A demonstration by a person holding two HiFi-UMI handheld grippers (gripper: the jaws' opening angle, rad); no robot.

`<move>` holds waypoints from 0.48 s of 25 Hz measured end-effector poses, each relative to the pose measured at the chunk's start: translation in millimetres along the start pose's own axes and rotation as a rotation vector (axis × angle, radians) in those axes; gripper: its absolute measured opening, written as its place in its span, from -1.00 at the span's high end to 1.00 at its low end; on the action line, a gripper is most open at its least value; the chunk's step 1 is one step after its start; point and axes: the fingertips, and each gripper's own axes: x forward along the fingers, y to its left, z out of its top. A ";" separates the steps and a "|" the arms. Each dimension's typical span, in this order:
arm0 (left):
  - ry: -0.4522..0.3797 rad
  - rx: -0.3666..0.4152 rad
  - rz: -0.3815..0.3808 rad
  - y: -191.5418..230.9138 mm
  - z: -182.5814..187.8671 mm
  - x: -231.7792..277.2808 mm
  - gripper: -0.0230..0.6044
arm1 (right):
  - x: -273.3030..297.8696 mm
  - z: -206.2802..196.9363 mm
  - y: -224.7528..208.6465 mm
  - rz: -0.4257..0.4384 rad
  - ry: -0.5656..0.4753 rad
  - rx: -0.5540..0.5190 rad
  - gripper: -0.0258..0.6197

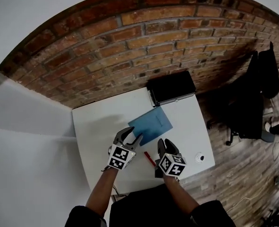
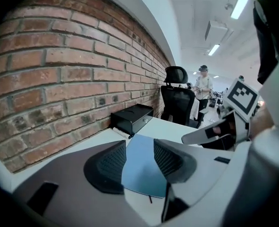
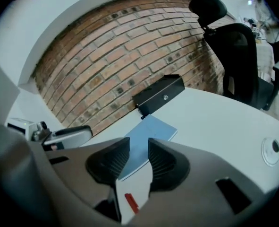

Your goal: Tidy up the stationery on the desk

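Observation:
A blue notebook (image 1: 151, 125) lies flat in the middle of the white desk (image 1: 92, 126). A red pen (image 1: 149, 158) lies just in front of it, near the desk's front edge. My left gripper (image 1: 131, 137) hovers at the notebook's near left corner with its jaws open and nothing between them. In the left gripper view the notebook (image 2: 144, 174) shows through the gap of that gripper (image 2: 139, 150). My right gripper (image 1: 162, 147) stands open beside the pen, empty. In the right gripper view the notebook (image 3: 154, 129) and the pen (image 3: 131, 203) lie ahead of and below the gripper (image 3: 139, 148).
A black box (image 1: 171, 87) stands at the desk's far edge against the brick wall (image 1: 130, 46). A small white round object (image 1: 200, 158) lies at the desk's right front. A black office chair (image 1: 252, 103) stands to the right of the desk.

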 end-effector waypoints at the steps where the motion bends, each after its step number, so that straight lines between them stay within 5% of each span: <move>1: 0.011 0.013 -0.018 2.5 -1.9 7.1 0.37 | 4.4 -0.4 -5.1 -0.018 0.000 0.029 0.57; 12: 0.151 0.065 -0.147 26.5 -28.8 75.6 0.25 | 43.9 -26.3 -25.7 -0.079 0.118 0.106 0.55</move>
